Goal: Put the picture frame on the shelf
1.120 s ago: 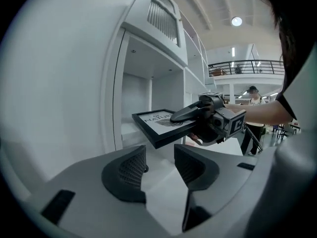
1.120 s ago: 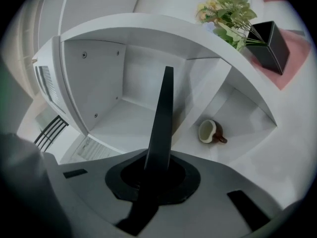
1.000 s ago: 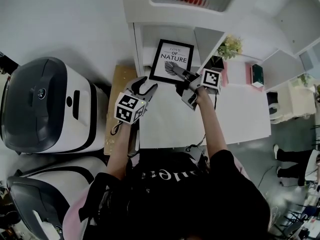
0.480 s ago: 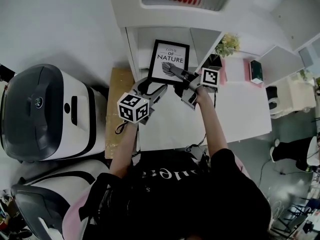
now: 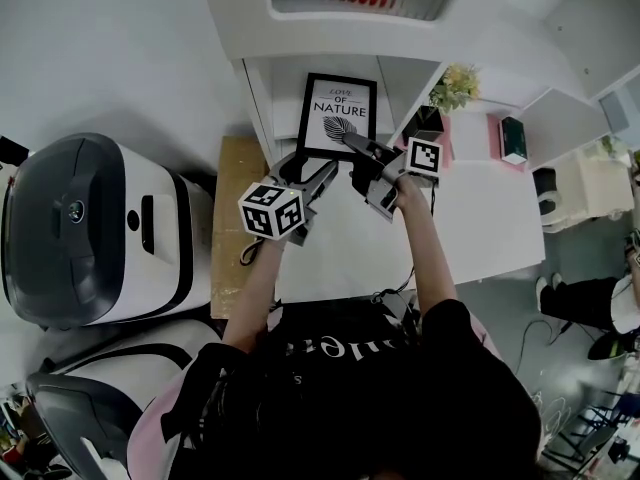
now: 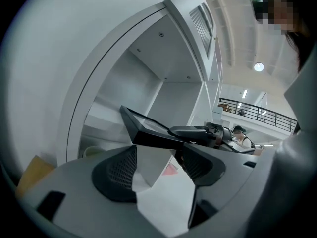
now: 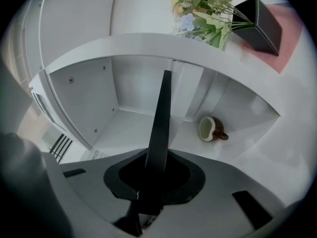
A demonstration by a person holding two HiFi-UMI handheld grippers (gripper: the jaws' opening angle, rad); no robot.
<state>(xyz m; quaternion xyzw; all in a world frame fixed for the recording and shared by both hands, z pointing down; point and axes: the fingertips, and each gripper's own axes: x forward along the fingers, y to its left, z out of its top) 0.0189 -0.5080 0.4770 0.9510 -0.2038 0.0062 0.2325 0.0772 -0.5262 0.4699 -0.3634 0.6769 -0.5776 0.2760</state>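
Note:
The picture frame [image 5: 338, 116] is black with a white "NATURE" print and stands upright at the mouth of the white shelf's [image 5: 262, 108] open compartment. My right gripper [image 5: 352, 145] is shut on its lower right edge. In the right gripper view the frame [image 7: 161, 114] runs edge-on out of the closed jaws [image 7: 152, 176]. My left gripper [image 5: 312, 171] sits just below the frame's lower left part. Its jaws have just been opening and stand wide. In the left gripper view nothing lies between the pads [image 6: 117, 173]; the frame [image 6: 146, 131] crosses just beyond their tips.
A small brown-and-white cup [image 7: 211, 128] lies inside the compartment to the right of the frame. A potted plant [image 5: 452, 90] and a green box [image 5: 514, 144] stand on the white table [image 5: 490, 223]. Two large white-and-black machines [image 5: 100, 230] and a brown board [image 5: 238, 203] are at left.
The left gripper has moved right and closer under the frame, rolled, and its jaws have spread wider. The frame, still held by the right gripper, sits slightly nearer the shelf.

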